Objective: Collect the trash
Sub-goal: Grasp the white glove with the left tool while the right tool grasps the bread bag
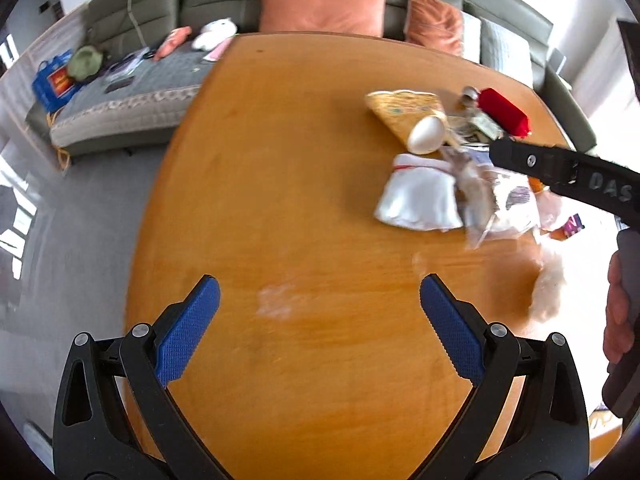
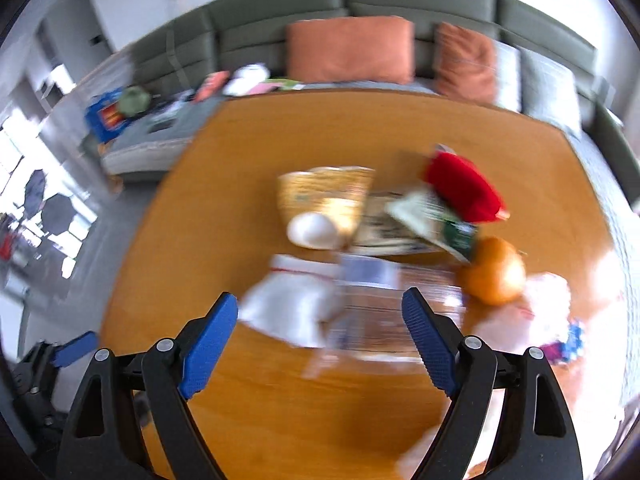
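Both tools gape wide and empty; right tool (image 2: 320,316) nearer, white wrapper (image 2: 292,308) at frame center between its fingers.

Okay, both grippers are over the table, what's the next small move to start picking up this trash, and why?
Probably ease the right gripper forward and down onto the white crumpled bag. Its jaws are open and empty, and that bag lies nearest, just ahead between the fingers. The left gripper, also open, faces only bare wooden table.
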A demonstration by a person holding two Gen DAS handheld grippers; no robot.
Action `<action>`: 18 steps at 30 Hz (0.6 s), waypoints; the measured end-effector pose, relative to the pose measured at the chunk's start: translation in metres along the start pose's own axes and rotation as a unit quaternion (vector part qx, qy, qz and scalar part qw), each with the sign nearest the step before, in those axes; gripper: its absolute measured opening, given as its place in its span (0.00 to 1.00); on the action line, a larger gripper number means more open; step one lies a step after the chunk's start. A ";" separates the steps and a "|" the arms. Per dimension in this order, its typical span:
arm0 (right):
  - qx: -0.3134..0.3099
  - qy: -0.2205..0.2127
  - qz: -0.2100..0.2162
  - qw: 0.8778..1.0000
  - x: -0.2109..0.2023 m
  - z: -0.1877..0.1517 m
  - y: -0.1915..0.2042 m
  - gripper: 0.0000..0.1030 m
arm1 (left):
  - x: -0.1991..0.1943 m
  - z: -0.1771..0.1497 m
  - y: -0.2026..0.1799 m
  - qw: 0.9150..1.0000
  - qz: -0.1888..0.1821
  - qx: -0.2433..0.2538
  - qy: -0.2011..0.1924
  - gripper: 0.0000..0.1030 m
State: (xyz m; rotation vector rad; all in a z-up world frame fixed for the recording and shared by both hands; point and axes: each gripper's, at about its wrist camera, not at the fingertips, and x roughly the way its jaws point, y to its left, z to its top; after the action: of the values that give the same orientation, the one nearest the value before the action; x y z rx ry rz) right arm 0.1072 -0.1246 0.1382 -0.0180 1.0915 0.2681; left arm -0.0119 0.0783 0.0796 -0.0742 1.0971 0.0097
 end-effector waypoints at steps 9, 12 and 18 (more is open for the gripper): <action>0.016 0.054 -0.030 0.998 0.050 -0.007 -0.023 0.88 | 0.021 0.010 -0.029 1.000 0.004 0.012 0.021 0.94; 0.010 0.049 -0.044 0.998 0.058 -0.003 -0.019 0.92 | 0.026 0.013 -0.032 1.000 0.008 0.014 0.024 0.94; 0.005 0.071 -0.038 0.997 0.080 -0.003 -0.023 0.97 | 0.035 0.026 -0.037 0.999 0.006 0.015 0.028 0.94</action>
State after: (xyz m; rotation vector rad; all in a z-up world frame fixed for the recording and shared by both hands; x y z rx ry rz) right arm 0.1439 -0.1303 0.0636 -0.0695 1.2302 0.1946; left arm 0.0290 0.0421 0.0629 -0.0412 1.1531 0.0015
